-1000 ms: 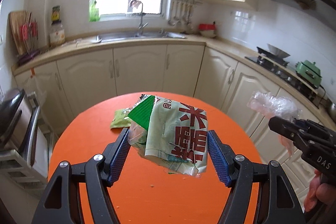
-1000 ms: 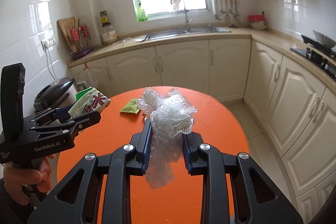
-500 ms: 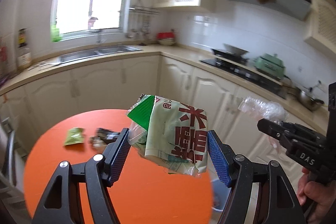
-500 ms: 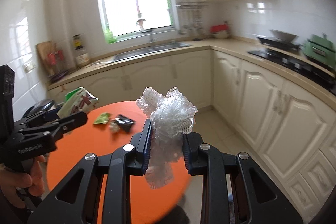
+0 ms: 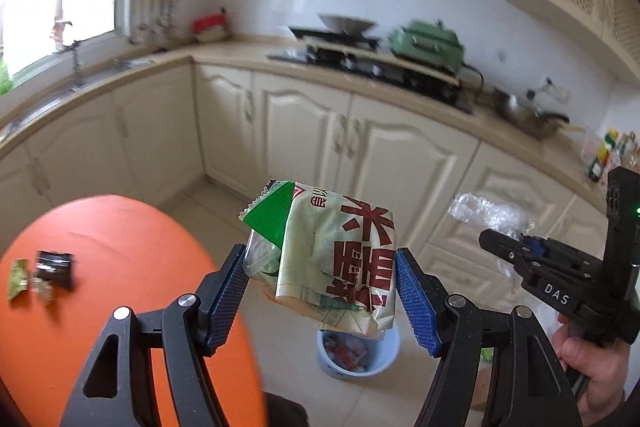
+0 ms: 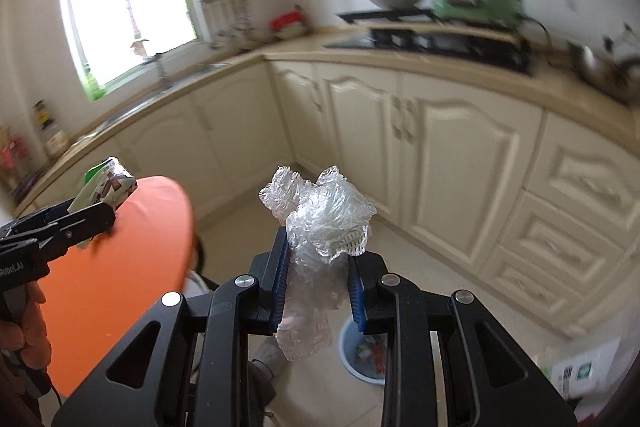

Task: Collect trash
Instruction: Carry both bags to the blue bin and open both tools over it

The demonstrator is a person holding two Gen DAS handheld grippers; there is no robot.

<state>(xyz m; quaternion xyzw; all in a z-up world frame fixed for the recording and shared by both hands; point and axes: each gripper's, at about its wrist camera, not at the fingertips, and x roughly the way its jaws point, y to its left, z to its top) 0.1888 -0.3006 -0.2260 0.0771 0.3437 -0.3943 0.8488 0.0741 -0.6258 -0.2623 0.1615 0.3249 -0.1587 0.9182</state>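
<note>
Carrying step: the left gripper (image 5: 320,283) clamps a green food wrapper (image 5: 336,259), and the right gripper (image 6: 318,287) pinches crumpled clear plastic (image 6: 320,215). Next, each load likely needs centring over the blue bin (image 5: 376,363) on the floor, blurred and partly hidden, before the jaws open.

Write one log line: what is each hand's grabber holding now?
left gripper: shut on green-white printed wrapper | right gripper: shut on crumpled clear plastic | blue bin: below

Green-white snack wrapper (image 5: 336,259) and crumpled clear plastic (image 6: 320,223), both held aloft.

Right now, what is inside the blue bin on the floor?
The blue bin already holds some crumpled trash with red and white pieces. The green-and-white wrapper in the left gripper covers the bin's far rim, and deeper contents cannot be seen.
</note>
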